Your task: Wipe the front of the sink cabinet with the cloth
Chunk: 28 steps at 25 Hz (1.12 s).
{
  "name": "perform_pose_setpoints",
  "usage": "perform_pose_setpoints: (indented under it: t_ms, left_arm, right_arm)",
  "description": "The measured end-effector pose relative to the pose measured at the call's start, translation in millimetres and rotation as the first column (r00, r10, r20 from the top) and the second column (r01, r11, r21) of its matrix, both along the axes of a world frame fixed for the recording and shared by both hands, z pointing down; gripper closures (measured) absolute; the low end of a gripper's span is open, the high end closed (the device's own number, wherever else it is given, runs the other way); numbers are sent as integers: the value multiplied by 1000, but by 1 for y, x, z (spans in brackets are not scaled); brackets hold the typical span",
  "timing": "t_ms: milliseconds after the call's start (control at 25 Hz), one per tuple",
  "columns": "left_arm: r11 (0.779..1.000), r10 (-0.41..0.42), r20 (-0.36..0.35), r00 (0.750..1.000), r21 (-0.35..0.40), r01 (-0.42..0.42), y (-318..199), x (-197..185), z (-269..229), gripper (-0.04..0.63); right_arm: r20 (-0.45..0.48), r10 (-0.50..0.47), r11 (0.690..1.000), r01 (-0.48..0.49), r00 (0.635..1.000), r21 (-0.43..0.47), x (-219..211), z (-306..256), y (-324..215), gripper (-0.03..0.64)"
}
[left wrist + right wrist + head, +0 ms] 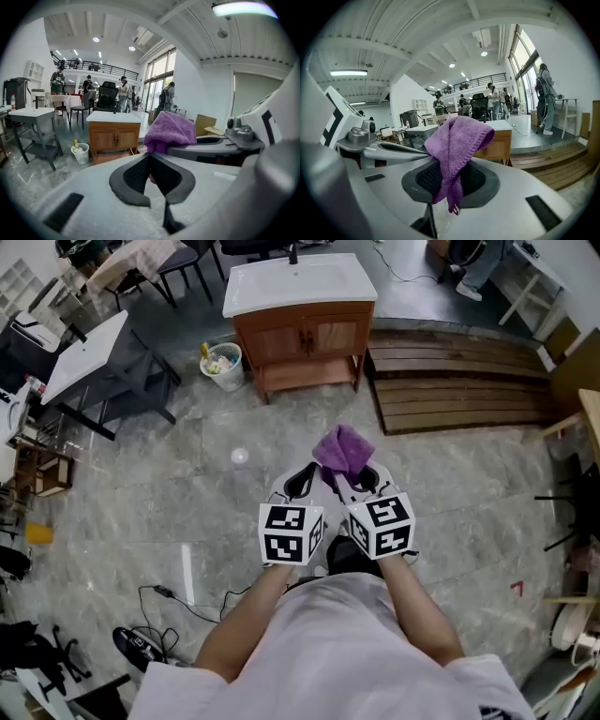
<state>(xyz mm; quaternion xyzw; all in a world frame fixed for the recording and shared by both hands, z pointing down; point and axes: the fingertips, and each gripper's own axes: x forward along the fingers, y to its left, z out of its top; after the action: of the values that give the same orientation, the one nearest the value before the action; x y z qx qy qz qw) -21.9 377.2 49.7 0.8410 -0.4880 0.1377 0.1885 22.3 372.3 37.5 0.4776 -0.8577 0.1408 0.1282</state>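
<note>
The sink cabinet (305, 334) is wooden with a white top and two doors, and it stands well ahead of me across the floor. It also shows in the left gripper view as the cabinet (114, 136). My right gripper (361, 479) is shut on a purple cloth (343, 450), which bunches above its jaws. In the right gripper view the cloth (457, 140) drapes down between the black pads of the right gripper (452, 164). My left gripper (302, 482) is held close beside the right one. Its jaws (149, 157) are closed together with nothing between them.
A white bin (222, 365) with rubbish stands left of the cabinet. A low wooden platform (459, 381) lies to its right. Tables and chairs (89, 352) crowd the left side. Cables (164, 594) trail on the stone floor near my feet. People stand far behind.
</note>
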Motion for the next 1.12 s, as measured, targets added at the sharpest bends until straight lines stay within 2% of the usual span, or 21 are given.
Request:
perform_pose_setpoints:
  t_ms: [320,680,1120]
  left_arm:
    - [1000,-19,21,1000,-4,19,-49,-11,9,592]
    - [1000,-14,49,999,-14,14,-153,-3,16,592]
    - [997,-29,84,996,-75,35,-270,12,31,592]
  right_arm:
    - [23,-28,1000,27,999,14,-13,6,-53,541]
    - [42,-39,999,39,998,-9,-5,20,-154,541]
    - [47,-72,995,75,996,-62,10,35,-272,540]
